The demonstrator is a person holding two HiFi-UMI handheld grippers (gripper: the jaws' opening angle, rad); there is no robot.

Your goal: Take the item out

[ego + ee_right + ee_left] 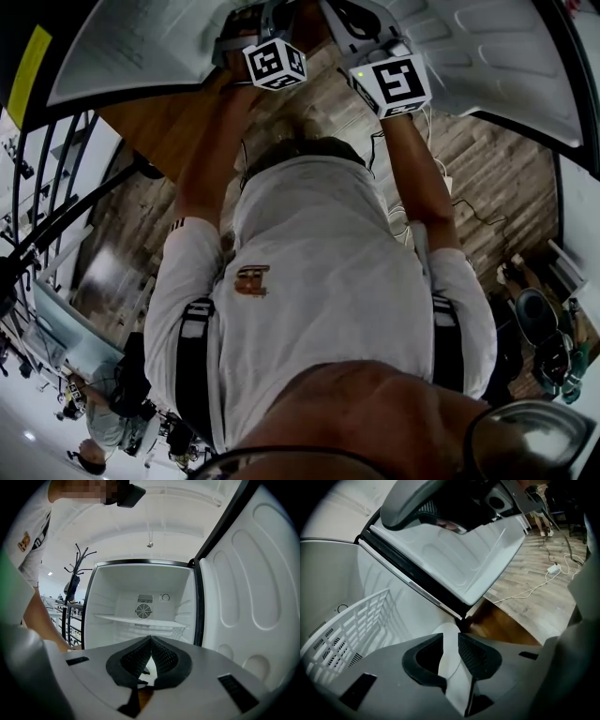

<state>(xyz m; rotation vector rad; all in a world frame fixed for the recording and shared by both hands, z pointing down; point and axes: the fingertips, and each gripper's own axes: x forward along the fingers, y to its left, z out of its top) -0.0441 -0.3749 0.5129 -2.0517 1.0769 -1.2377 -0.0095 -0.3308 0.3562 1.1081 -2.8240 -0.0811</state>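
Standing at the open fridge [140, 597], the person [319, 281] held the left gripper [450, 651] tilted down beside a white wire basket [347, 630], jaws parted with nothing between them. The right gripper [150, 654] was closed and empty, aimed level at the shelf [136, 619]. The item showed in no view, probably lower near the basket. Best to keep the left jaws wide, stay clear of the door [459, 559], and find the item before closing.

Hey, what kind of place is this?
Likely a lab or studio space, not a home kitchen: an open fridge stands on wood flooring, and a power strip with cable lies loose there.
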